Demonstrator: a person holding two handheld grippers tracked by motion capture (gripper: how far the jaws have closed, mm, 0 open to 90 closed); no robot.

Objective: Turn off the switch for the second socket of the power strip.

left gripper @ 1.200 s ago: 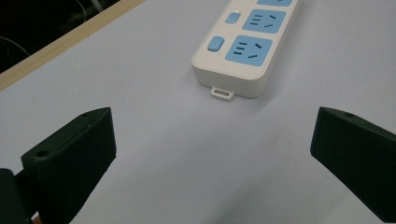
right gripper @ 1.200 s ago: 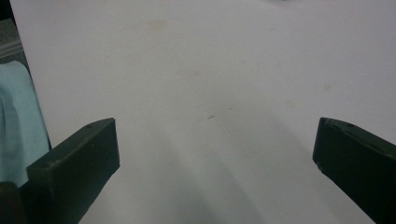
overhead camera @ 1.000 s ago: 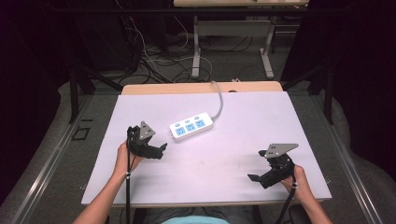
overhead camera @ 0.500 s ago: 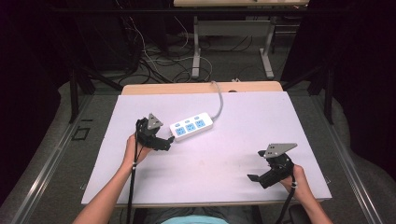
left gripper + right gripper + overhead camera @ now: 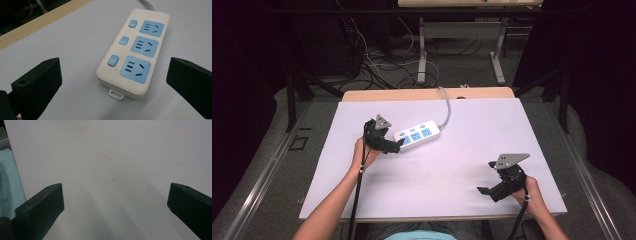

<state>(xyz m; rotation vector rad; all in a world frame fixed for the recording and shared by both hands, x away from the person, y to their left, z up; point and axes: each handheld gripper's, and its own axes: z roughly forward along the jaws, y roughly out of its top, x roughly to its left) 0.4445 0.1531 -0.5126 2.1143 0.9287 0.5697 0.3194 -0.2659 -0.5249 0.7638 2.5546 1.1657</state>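
A person sits at a white-topped table [image 5: 462,200] holding a black two-jaw gripper in each hand. The left gripper [image 5: 396,146] has its jaws spread wide apart, holding nothing, and it points at a white plastic power strip with three pale-blue sockets and three blue buttons [image 5: 417,136]. In the high view the jaw tips sit right at the strip's near short end; whether they touch it cannot be told. In the left gripper view [image 5: 112,87], the power strip [image 5: 133,51] lies flat just ahead of and between the two jaws, its small mounting tab closest to the gripper and its grey cable [image 5: 146,3] leading away from the far end.

The right gripper [image 5: 484,191] is held low over bare table, well apart from the strip. In the right gripper view [image 5: 115,210] its jaws also stand wide apart with nothing between them, over plain white surface.

The step in hand looks like the approach to the strip: the left gripper is lined up but has not closed. The next move likely calls for easing forward until the jaws straddle the strip's narrow end or sides, then closing squarely, since the smooth casing could slide or pivot on the table if gripped off-centre.
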